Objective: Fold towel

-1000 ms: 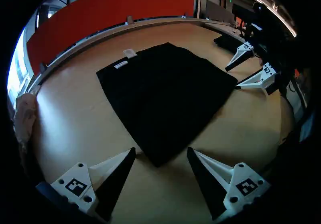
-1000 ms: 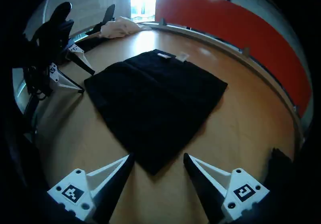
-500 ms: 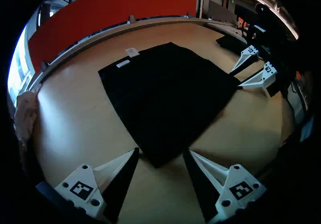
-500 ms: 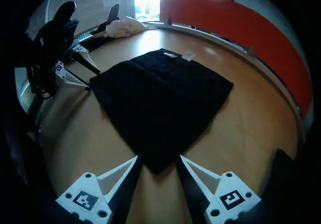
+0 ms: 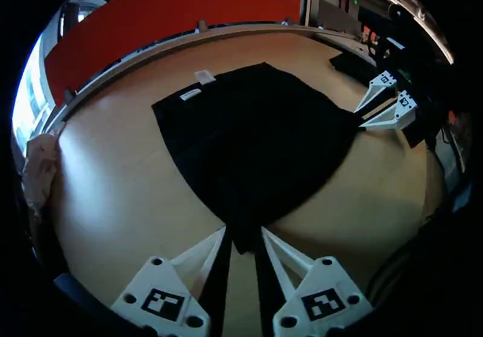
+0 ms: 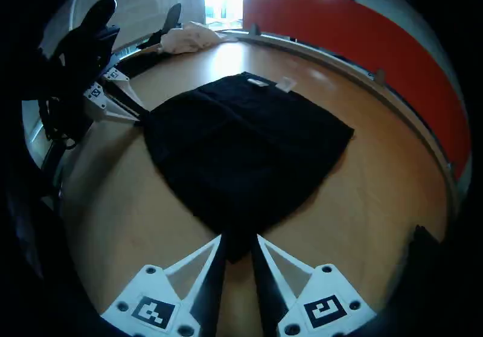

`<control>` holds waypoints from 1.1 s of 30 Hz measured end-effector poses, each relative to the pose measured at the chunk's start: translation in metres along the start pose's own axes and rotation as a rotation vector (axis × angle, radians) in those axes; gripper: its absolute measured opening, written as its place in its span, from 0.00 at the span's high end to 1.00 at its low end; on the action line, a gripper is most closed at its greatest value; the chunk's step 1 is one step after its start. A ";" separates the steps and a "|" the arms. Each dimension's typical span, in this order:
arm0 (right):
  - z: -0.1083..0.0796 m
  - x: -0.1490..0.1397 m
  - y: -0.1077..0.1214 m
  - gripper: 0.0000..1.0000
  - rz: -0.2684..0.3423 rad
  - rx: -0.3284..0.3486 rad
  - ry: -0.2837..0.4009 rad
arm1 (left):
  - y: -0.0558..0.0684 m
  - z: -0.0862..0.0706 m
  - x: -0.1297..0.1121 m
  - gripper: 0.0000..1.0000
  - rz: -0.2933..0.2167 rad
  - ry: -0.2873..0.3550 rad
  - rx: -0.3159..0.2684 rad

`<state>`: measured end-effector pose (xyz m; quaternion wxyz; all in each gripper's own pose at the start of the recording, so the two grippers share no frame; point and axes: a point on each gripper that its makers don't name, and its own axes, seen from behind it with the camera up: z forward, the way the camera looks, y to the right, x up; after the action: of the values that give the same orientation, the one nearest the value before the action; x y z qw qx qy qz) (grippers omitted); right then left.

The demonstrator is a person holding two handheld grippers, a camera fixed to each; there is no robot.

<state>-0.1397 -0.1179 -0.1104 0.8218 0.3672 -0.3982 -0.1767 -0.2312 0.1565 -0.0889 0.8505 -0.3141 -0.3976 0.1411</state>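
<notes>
A black towel (image 5: 259, 131) lies spread on the wooden table (image 5: 115, 174), with two small white tags (image 5: 204, 76) at its far edge. In the left gripper view, my left gripper (image 5: 243, 246) is shut on the towel's near corner, and the cloth puckers toward the fingers. Farther off at the right, my right gripper (image 5: 361, 119) pinches another corner. In the right gripper view, my right gripper (image 6: 238, 249) is shut on the towel (image 6: 247, 144) at its near corner. The left gripper (image 6: 140, 115) holds the corner at the far left.
A red partition (image 5: 169, 11) runs behind the table's raised back rim (image 6: 362, 77). A pale bundle of cloth (image 6: 190, 36) lies at the table's far end near a window. A dark chair (image 6: 90, 29) and cables stand beside the left gripper.
Both grippers went from open around a towel corner to shut on it. The towel's edges have pulled in and curved toward the pinched corners.
</notes>
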 end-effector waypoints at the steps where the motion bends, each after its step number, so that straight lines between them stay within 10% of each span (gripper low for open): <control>1: 0.000 0.000 0.000 0.75 0.002 -0.002 0.000 | 0.000 0.000 0.000 0.78 -0.003 -0.002 0.002; 15: -0.007 0.016 0.005 0.84 0.036 -0.033 0.034 | 0.002 -0.005 0.007 0.89 -0.048 -0.012 0.008; 33: -0.049 0.049 0.004 0.84 0.032 -0.046 0.089 | 0.005 -0.048 0.040 0.89 -0.079 0.021 0.010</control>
<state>-0.0709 -0.1218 -0.1020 0.8497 0.3491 -0.3630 -0.1559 -0.1685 0.1597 -0.0915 0.8610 -0.2954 -0.4002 0.1060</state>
